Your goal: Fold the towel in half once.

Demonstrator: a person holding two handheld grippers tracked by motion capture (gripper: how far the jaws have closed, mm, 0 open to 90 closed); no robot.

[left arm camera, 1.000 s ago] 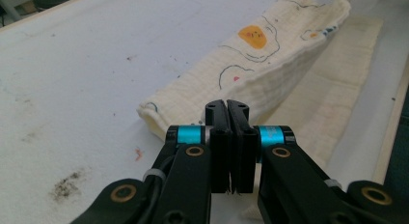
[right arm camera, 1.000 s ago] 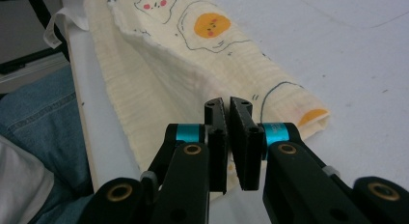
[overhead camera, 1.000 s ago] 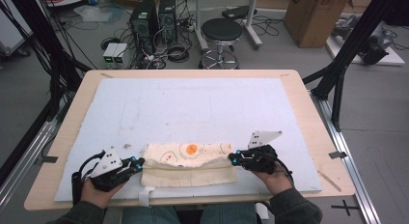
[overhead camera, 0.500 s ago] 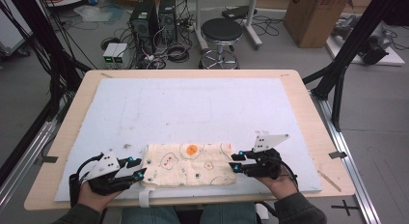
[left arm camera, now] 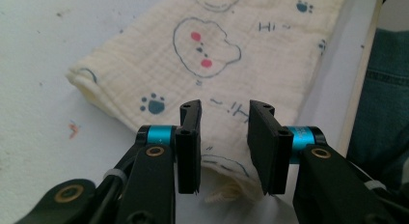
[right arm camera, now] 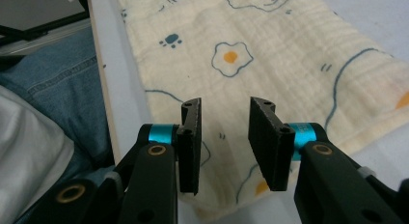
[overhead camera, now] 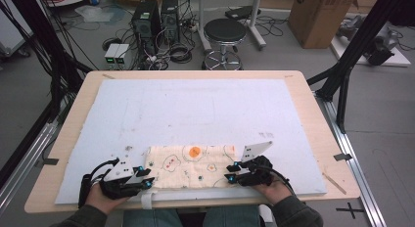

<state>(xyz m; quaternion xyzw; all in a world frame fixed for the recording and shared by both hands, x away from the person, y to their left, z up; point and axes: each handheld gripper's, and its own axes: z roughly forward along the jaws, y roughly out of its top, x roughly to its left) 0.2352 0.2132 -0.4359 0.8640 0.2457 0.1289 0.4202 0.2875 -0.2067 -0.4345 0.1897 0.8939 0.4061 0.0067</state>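
Cloth point(overhead camera: 192, 167) lies flat and folded into a strip on the white mat point(overhead camera: 195, 109), at 6 o'clock on the table, near edge almost at the mat's front lip.

Left gripper point(overhead camera: 147, 177) sits at the strip's 9 o'clock end; its jaws have just been opening and then eased in a little, now partly apart. In the left gripper view point(left arm camera: 224, 149) the frayed corner lies under the gap, pads not pressing on it. Holding nothing.

Right gripper point(overhead camera: 231, 171) sits at the 3 o'clock end, jaws have just been opening, partly apart, steady now. Right gripper view point(right arm camera: 224, 147) shows the cloth point(right arm camera: 270, 64) below the gap, nothing pinched.

My read on handling: thin crinkled muslin, very light, limp, no stiffness. It will sag and unfold if I lift from one point. Not slippery against the pads, not fragile, but layers can separate, so I'd pinch through all layers.

Best grab points: the two short ends, at the corners nearest me, one gripper each, lifted together to keep the fold.
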